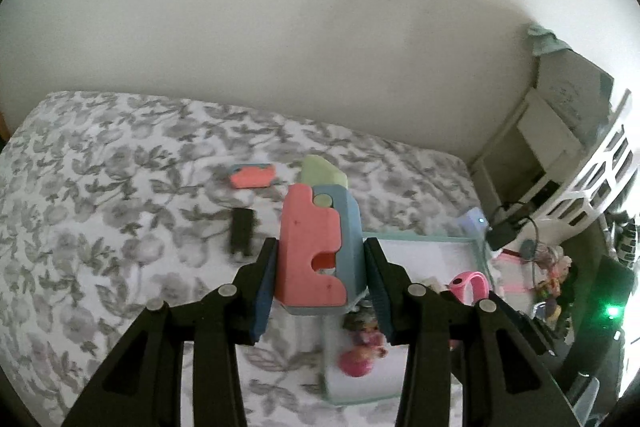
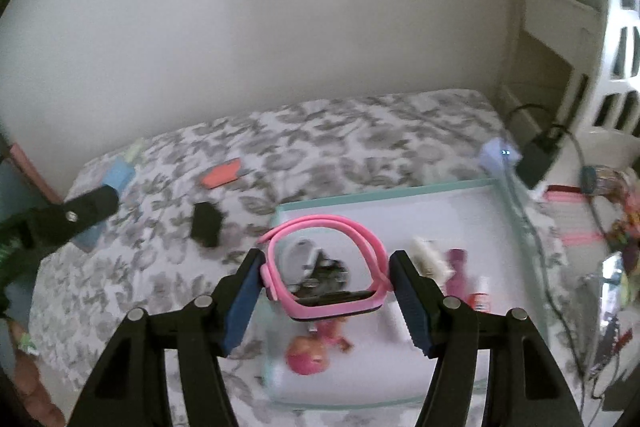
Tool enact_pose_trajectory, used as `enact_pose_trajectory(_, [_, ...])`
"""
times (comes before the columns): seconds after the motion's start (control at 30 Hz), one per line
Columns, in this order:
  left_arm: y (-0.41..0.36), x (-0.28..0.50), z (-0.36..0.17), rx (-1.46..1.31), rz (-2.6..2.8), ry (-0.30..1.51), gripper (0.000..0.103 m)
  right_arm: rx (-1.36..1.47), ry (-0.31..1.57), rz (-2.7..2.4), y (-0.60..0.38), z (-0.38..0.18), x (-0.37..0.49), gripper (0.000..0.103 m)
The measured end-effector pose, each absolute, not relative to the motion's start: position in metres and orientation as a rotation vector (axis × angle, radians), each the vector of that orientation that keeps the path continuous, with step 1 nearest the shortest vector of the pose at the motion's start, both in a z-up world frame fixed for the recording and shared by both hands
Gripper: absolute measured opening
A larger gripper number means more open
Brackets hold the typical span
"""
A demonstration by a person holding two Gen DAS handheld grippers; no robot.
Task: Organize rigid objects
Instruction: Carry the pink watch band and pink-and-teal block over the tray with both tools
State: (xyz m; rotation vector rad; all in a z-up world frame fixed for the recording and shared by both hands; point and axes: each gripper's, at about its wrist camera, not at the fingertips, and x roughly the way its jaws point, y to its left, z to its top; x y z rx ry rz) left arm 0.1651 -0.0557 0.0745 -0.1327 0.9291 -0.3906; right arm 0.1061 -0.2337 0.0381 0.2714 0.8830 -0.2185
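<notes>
The left gripper (image 1: 320, 267) is clamped on a pink and blue block toy (image 1: 316, 251), held above the floral bedspread (image 1: 100, 187) just left of the teal-rimmed tray (image 1: 476, 243). The right gripper (image 2: 326, 285) is clamped on a pink smartwatch (image 2: 328, 267), held over the tray (image 2: 400, 189). A small doll (image 2: 312, 353) lies in the tray; a black block (image 2: 206, 225) and a red piece (image 2: 221, 174) lie on the bedspread.

Grey leaf print on a white bedspread (image 1: 120, 187) fills the left of the frame; centre, a coral, blue and pale-green block toy (image 1: 316, 251); in the right wrist view, a pink watch (image 2: 328, 267) at centre over a white, teal-rimmed tray (image 2: 384, 189).
</notes>
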Motion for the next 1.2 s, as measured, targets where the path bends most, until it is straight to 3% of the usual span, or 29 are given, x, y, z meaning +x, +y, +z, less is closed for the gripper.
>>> enact_pose_trajectory(0.5, [-0.149,0.157,0.021,-0.082,-0.470,1.037,0.044,0.350,0.947,-0.445,-0.324,-0.001,0.088,0.067])
enact_pose_trajectory(1.2, [-0.179,0.152,-0.044,0.028,-0.476,1.175,0.044,0.389,1.062,-0.518,-0.347,-0.045,0.092,0.067])
